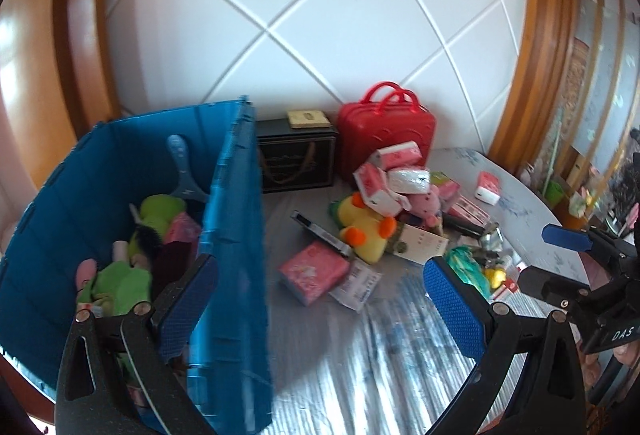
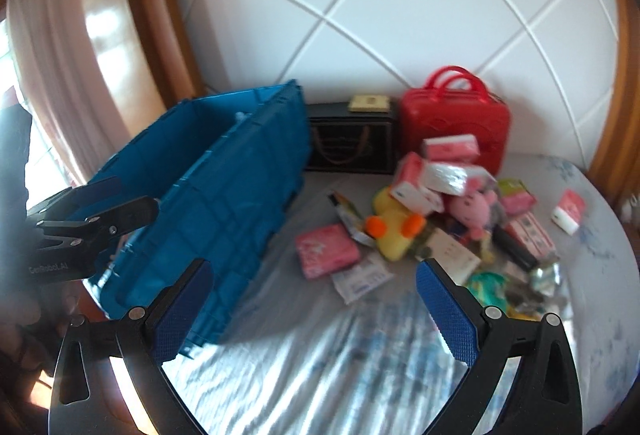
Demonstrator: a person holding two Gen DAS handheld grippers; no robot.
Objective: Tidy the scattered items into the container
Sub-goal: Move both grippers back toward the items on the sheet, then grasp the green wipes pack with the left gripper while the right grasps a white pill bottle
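Note:
A blue plastic crate [image 1: 234, 219] [image 2: 224, 203] stands on the left of the bed, holding green plush toys [image 1: 156, 213] and other items. A pile of scattered items lies to its right: a yellow duck plush [image 1: 366, 229] [image 2: 394, 231], a pink pig plush [image 1: 426, 205] [image 2: 474, 209], pink tissue packs [image 1: 314, 271] [image 2: 326, 251] and small boxes. My left gripper [image 1: 320, 299] is open and empty, its left finger over the crate. My right gripper [image 2: 314, 309] is open and empty, above the bedsheet in front of the pile.
A red case [image 1: 386, 129] [image 2: 456, 123] and a black box [image 1: 298, 159] [image 2: 352, 139] stand against the white padded headboard. The light bedsheet [image 1: 380, 355] lies in front. A wooden frame and cluttered shelf [image 1: 576, 191] are at the right.

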